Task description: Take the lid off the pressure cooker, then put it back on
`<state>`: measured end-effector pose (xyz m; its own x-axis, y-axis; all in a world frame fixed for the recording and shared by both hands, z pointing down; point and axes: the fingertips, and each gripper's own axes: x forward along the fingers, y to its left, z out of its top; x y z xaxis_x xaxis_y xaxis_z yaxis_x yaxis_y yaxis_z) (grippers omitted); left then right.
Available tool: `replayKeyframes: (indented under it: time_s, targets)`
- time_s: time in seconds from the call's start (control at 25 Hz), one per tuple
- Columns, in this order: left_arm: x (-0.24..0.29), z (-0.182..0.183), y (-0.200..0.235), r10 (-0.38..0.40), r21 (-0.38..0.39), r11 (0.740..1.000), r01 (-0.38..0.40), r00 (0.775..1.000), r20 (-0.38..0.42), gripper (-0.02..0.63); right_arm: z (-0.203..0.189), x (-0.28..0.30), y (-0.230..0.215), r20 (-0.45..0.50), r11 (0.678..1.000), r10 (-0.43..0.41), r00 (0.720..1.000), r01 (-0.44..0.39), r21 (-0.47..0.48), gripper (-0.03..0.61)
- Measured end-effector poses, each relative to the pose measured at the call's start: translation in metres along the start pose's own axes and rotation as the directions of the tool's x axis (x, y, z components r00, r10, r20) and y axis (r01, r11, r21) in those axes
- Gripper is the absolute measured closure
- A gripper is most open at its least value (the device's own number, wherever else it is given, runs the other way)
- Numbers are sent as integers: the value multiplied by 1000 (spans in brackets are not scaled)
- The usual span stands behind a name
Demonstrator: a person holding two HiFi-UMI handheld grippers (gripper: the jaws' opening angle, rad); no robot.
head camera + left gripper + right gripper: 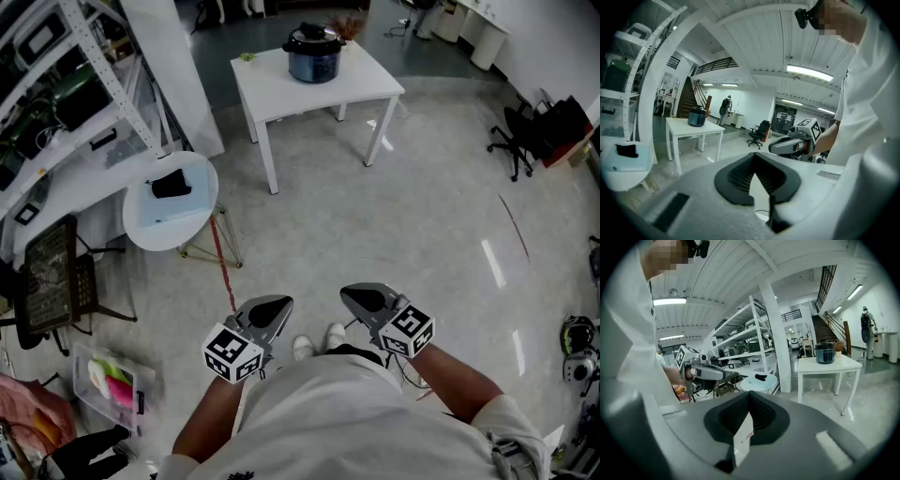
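The dark blue pressure cooker point(314, 54) with its black lid on stands on a white table point(366, 82) far across the room. In the left gripper view the pressure cooker point(697, 116) is small and far to the left. The right gripper view shows the pressure cooker point(825, 353) far to the right. Both grippers are held close to the person's body, well away from the table. My left gripper point(275, 307) is shut and holds nothing. The right gripper point(355, 296) looks shut too, its jaws meeting with nothing between them.
A round white side table point(150, 220) with a black object stands at the left, beside metal shelving point(56, 84). A black office chair point(514, 141) is at the right. A crate of coloured things point(108, 384) lies lower left. Open grey floor point(375, 225) lies between me and the table.
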<state>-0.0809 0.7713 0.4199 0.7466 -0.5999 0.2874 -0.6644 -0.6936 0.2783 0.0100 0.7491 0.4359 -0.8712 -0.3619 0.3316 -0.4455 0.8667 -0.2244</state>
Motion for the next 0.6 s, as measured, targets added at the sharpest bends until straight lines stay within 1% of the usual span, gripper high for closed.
replayKeyframes:
  time_s: [0.2, 0.32, 0.44, 0.6]
  targets:
    - [-12, -5, 11, -10, 6, 1000, 10, 1000, 4, 609, 5, 16, 5, 7, 1000, -4, 1000, 4, 4, 569]
    - [-17, -5, 19, -9, 2, 1000, 9, 1000, 7, 611, 5, 22, 8, -6, 1000, -5, 1000, 5, 3, 569]
    - [-18, -3, 27, -5, -2, 1000, 5, 1000, 15, 609, 7, 27, 4, -9, 1000, -11, 1000, 11, 6, 569]
    - [-10, 2, 41, 0, 8, 1000, -1, 1000, 16, 609, 15, 36, -7, 12, 1000, 16, 1000, -16, 8, 568]
